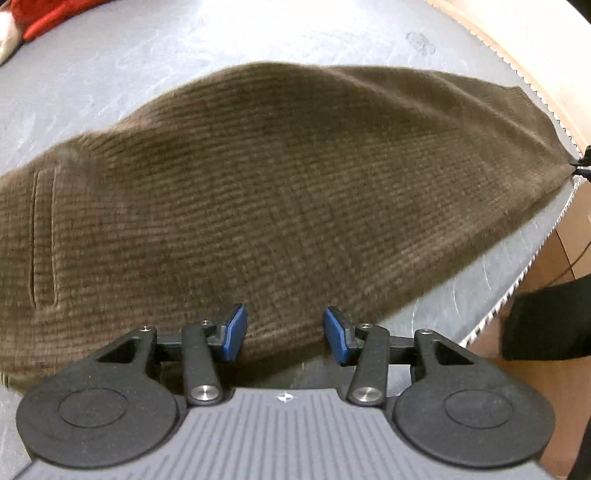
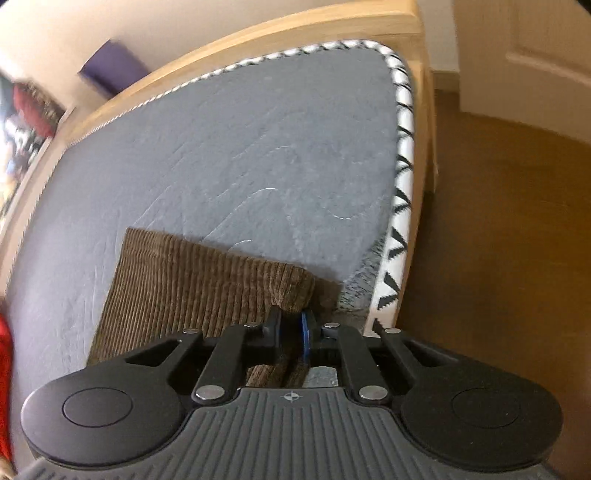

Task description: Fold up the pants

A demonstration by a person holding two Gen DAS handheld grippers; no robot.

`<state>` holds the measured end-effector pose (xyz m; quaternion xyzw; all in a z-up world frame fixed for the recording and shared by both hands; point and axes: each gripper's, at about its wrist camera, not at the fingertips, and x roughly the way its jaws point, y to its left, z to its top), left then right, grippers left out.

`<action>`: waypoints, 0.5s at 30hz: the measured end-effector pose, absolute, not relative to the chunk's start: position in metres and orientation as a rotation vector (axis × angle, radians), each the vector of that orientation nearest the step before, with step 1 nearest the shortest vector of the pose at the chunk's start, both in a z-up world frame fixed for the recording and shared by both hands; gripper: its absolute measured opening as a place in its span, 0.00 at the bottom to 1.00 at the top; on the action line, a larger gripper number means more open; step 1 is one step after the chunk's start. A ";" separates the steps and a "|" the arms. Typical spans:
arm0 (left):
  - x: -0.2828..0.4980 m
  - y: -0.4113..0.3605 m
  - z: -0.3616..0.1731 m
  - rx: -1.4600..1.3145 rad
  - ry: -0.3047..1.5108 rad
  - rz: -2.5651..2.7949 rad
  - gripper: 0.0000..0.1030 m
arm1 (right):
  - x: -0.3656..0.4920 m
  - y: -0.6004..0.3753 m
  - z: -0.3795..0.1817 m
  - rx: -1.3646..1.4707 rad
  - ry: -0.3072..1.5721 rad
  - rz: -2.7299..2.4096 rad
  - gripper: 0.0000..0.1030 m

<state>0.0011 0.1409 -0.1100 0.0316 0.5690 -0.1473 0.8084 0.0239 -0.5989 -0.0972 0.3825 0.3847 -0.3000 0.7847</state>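
Note:
Brown corduroy pants lie across the grey mattress, with a pocket slit at the left. My left gripper is open, its blue pads just above the pants' near edge, holding nothing. In the right wrist view my right gripper is shut on the corner of the pants' leg end, near the mattress's right edge. That gripper's tip also shows in the left wrist view at the pants' far right corner.
The mattress has a black-and-white patterned side and sits in a wooden frame. Red cloth lies at its far left. Wooden floor and a white door are to the right.

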 end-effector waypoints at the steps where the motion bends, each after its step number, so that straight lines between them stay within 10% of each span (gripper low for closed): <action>1: 0.000 0.143 -0.110 0.064 1.227 -0.316 0.50 | 0.025 -0.598 -0.096 0.811 0.830 -0.647 0.18; 5: -0.005 0.142 -0.105 0.102 1.209 -0.325 0.50 | 0.017 -0.603 -0.096 0.833 0.846 -0.690 0.49; 11: 0.004 0.199 -0.068 -0.109 0.947 -0.001 0.42 | 0.016 -0.604 -0.106 0.903 0.880 -0.669 0.50; 15: 0.008 0.256 -0.101 -0.197 1.134 0.353 0.45 | 0.021 -0.600 -0.107 0.872 0.890 -0.672 0.51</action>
